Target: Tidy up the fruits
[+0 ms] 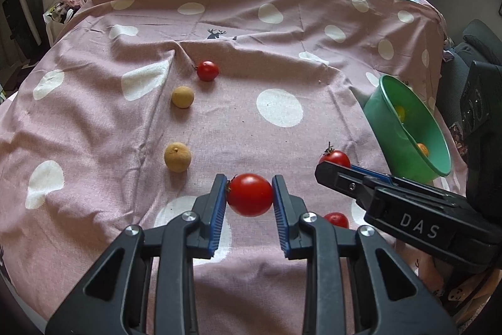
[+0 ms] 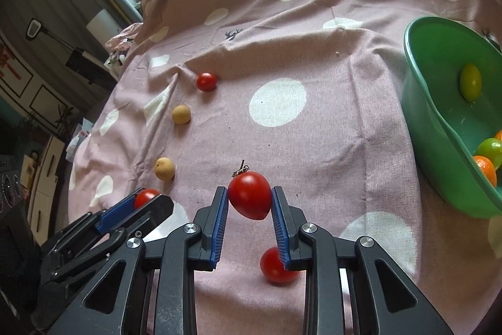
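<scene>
My left gripper (image 1: 250, 193) is shut on a red tomato (image 1: 250, 194) and holds it just above the pink dotted cloth (image 1: 282, 58). My right gripper (image 2: 249, 198) is shut on a stemmed red tomato (image 2: 250, 194); it shows in the left wrist view (image 1: 337, 167) with that tomato (image 1: 335, 158). My left gripper also shows in the right wrist view (image 2: 141, 203). Another tomato (image 2: 276, 267) lies on the cloth under my right fingers. A far tomato (image 1: 207, 71) and two tan round fruits (image 1: 182, 96) (image 1: 177, 156) lie at the left.
A green bowl (image 2: 439, 127) stands tilted at the right with a yellow-green fruit (image 2: 470, 82), a green one (image 2: 491, 148) and an orange one (image 2: 486, 170) inside. The cloth rises over a backrest behind. Windows lie beyond; clutter sits off the left edge.
</scene>
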The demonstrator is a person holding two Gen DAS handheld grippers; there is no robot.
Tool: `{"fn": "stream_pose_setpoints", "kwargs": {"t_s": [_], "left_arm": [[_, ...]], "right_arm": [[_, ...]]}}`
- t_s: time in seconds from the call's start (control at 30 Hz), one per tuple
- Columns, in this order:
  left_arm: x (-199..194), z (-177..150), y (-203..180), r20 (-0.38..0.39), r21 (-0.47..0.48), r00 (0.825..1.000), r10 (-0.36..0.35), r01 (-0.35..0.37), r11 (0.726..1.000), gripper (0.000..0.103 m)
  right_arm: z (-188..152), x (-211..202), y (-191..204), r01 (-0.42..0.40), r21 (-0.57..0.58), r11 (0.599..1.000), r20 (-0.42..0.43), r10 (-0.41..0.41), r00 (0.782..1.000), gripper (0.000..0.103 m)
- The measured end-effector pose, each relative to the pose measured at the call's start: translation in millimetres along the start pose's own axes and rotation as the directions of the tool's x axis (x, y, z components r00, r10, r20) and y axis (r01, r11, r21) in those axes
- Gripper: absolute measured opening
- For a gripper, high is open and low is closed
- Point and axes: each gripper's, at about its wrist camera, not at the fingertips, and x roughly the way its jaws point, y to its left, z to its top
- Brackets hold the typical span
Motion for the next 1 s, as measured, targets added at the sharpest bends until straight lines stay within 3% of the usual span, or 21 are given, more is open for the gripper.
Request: {"fn": "stream_pose_setpoints", "kwargs": {"t_s": [0.4, 0.7, 1.0], "left_arm": [[-4.3, 12.2, -41.2, 0.026, 0.031, 0.999, -0.019, 0.018, 0.999, 0.029], [-7.4, 27.1, -91.9, 0.075, 0.079, 0.993, -0.088, 0.082, 0.994, 0.029], [-2.4, 41.5, -141.9, 0.091, 0.151, 0.984, -0.154, 0.139, 0.979, 0.029]], "right_arm": [[12.2, -32.7, -22.9, -0.034, 0.066, 0.997, 0.078, 0.029, 0.997, 0.029], [18.0, -71.4, -51.5, -0.043, 0.120, 0.992, 0.176, 0.021, 0.984, 0.029], [18.4, -115.5, -91.1, 0.020, 0.203, 0.979, 0.296, -0.081, 0.952, 0.029]]}}
